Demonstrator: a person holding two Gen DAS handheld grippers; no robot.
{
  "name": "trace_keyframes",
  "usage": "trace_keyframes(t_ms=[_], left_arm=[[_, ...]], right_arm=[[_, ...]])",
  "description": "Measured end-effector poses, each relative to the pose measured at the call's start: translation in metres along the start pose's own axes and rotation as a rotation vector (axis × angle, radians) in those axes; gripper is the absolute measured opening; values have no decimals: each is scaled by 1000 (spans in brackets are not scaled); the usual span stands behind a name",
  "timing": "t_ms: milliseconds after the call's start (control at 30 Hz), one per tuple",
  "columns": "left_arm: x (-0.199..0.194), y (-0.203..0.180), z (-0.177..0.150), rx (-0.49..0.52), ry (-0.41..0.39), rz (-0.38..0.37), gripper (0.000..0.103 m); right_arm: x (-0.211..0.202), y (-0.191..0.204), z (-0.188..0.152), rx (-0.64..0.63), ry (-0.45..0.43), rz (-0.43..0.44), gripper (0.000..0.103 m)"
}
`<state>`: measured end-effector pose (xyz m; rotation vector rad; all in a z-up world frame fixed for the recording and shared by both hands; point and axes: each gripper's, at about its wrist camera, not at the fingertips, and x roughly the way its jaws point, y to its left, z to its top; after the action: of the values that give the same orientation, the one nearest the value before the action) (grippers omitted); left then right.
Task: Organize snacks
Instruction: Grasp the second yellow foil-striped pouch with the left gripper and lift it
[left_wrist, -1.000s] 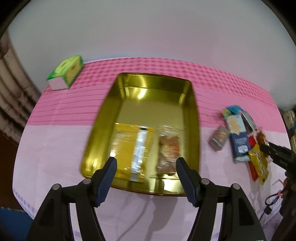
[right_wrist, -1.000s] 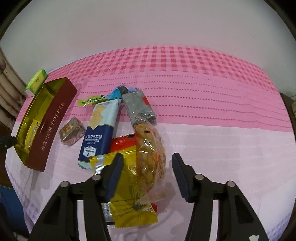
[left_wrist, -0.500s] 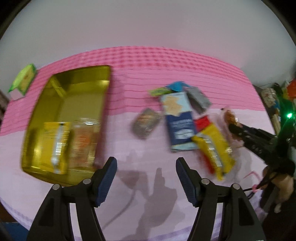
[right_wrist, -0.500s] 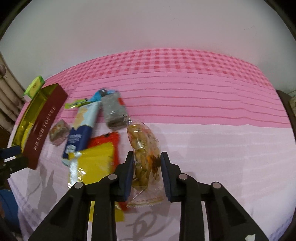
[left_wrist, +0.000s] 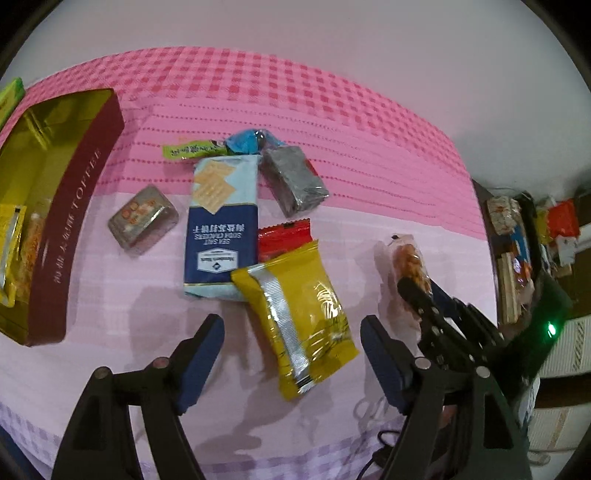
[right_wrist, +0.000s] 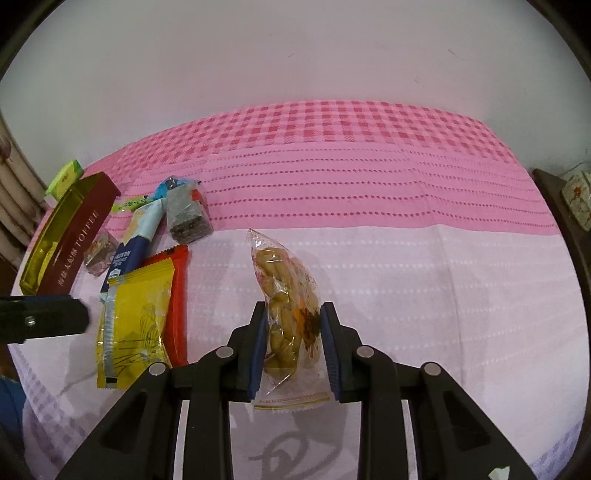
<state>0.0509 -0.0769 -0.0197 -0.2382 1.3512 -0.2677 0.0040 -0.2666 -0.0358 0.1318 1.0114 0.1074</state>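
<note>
Snacks: the clear peanut bag (right_wrist: 286, 306), light, soft and slippery, sits clamped mid-body in the right claw (right_wrist: 293, 347); the left claw (left_wrist: 291, 360), apart and just widened, straddles the crinkly yellow packet (left_wrist: 299, 317).

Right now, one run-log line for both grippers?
left gripper: open, jaws just widened, over yellow packet | right gripper: shut on clear snack bag | toffee tin: holds two packets
</note>
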Motion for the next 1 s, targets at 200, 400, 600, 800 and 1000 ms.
trace_keyframes(t_ms=[200,400,600,800,1000], left_arm=[[16,-7,3,-82,20,58,78],[34,-21,3,-117,23,137,78],[52,-21,0,-113,48,198,78],[51,-15,-2,-96,44,175,59],[38,-7,-8,-62,24,167,57]], right_arm=[[-1,-4,-2,10,-7,30,25],[-1,-5,-3,3,-12,43,26],[-1,-6,-3,5,-13,55,26],[-1,-6,-3,7,-13,54,26],[0,-3,-3,-4,-9,36,26]])
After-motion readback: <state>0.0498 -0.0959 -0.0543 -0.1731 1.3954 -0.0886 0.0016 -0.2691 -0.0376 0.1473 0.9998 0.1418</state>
